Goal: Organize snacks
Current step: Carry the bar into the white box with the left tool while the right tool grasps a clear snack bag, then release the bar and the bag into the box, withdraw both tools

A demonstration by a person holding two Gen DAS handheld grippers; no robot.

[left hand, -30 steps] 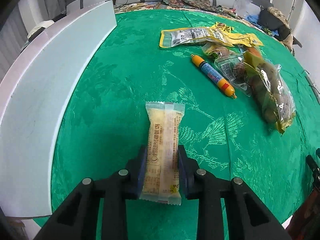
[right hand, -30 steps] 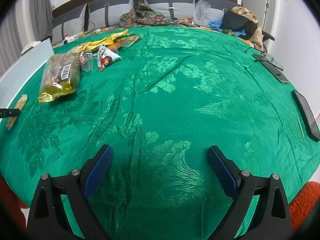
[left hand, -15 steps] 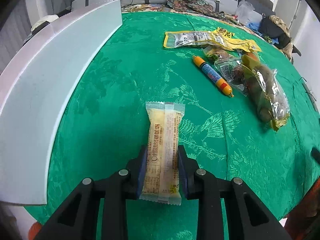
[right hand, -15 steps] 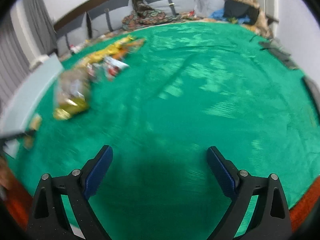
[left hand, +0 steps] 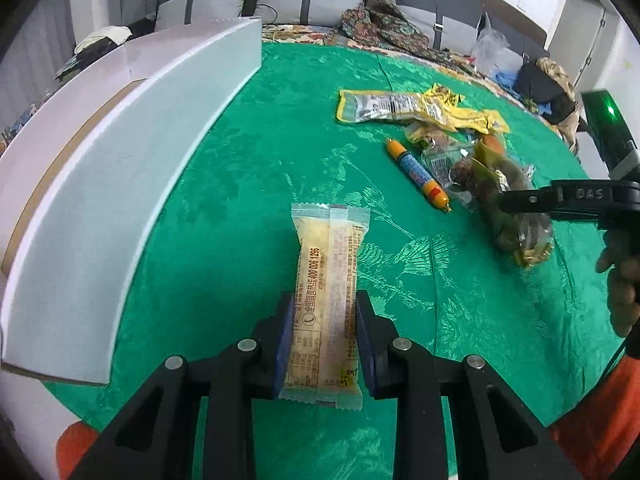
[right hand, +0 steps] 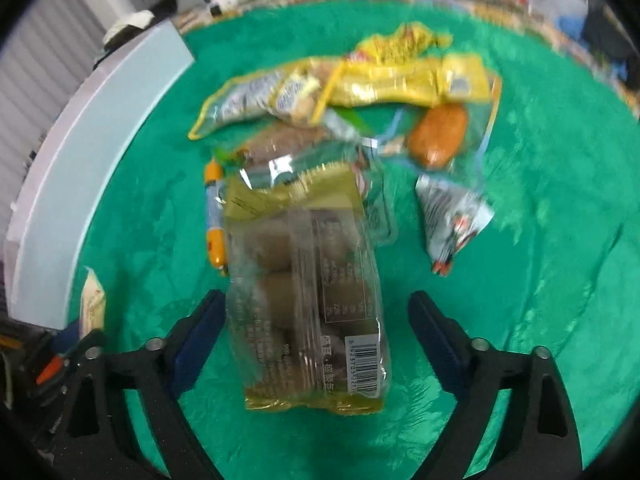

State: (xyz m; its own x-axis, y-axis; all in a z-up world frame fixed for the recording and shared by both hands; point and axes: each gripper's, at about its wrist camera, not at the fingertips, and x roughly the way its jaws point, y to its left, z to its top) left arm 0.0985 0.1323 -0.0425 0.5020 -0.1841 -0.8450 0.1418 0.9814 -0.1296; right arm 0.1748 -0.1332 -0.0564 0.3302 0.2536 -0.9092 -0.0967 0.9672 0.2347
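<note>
One orange bun [right hand: 438,136], right view only

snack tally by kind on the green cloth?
Pale yellow wrapped bar: 1
Orange-tipped blue sausage stick: 1
Clear bag of brown round cakes: 1
Yellow flat pouches: 2, maybe more, blurred
Orange-brown snack in clear wrap: 1
Small silver packet: 1
Total: about 7

My left gripper [left hand: 323,340] is clamped on the bar [left hand: 326,300]. My right gripper [right hand: 314,344] has just been closing, the bag [right hand: 308,308] between its jaws, unpinched.
</note>
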